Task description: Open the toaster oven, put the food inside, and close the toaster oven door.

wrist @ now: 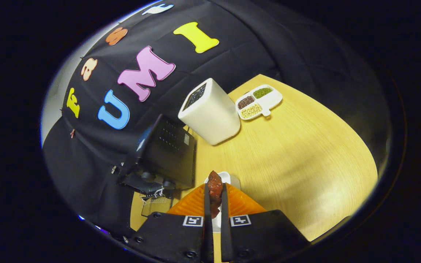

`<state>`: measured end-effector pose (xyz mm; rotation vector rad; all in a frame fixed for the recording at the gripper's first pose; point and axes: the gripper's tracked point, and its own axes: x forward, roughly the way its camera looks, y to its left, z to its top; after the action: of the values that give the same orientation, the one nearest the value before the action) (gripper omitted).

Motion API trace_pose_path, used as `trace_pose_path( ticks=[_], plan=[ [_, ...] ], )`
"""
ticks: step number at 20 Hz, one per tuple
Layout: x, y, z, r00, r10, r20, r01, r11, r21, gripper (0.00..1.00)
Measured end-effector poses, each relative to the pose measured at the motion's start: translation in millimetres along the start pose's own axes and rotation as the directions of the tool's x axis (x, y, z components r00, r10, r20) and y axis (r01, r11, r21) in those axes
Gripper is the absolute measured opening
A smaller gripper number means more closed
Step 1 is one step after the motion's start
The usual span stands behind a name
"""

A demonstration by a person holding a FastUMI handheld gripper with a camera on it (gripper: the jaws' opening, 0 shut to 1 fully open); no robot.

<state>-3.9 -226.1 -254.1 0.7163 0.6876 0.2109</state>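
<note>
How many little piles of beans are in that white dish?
3, in the white dish beyond the white box: a green pile, a dark pile, a pale pile. The gripper is shut on the food.

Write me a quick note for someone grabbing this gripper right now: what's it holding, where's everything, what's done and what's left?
Gripper: shut on the food, a dark reddish piece pinched between both fingers, raised above a small white dish.
Toaster oven: black, on the table just ahead of the fingers and to one side. Its door looks dropped open, with a wire rack showing.
Beyond it: a white box and a tray of beans, not part of the job.
Done: door apparently opened, food picked up.
Left: carry the food into the oven, release it, close the door.
</note>
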Motion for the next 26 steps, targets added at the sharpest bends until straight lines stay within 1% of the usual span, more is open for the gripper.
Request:
trace_pose_path(
  ticks=[4,7,11,15,19,21,23,26],
  plan=[
    [-14.9,53.9,6.0,0.997,0.061,0.044,-0.061,0.998,0.003,0.12],
    [-15.6,106.8,-11.1,0.992,0.118,0.046,-0.118,0.993,-0.009,0.12],
    [1.4,178.2,-50.0,0.981,0.195,0.026,-0.195,0.981,0.013,0.12],
    [30.0,227.5,-102.0,0.974,0.226,-0.014,-0.226,0.974,0.017,0.12],
    [79.8,256.2,-144.0,0.968,0.247,-0.038,-0.244,0.968,0.064,0.12],
    [109.1,260.1,-159.4,0.968,0.245,-0.048,-0.241,0.967,0.084,0.12],
    [132.1,258.0,-165.7,0.969,0.241,-0.044,-0.236,0.967,0.098,0.12],
    [161.3,258.1,-167.5,0.966,0.257,-0.029,-0.251,0.959,0.131,0.12]
  ],
)
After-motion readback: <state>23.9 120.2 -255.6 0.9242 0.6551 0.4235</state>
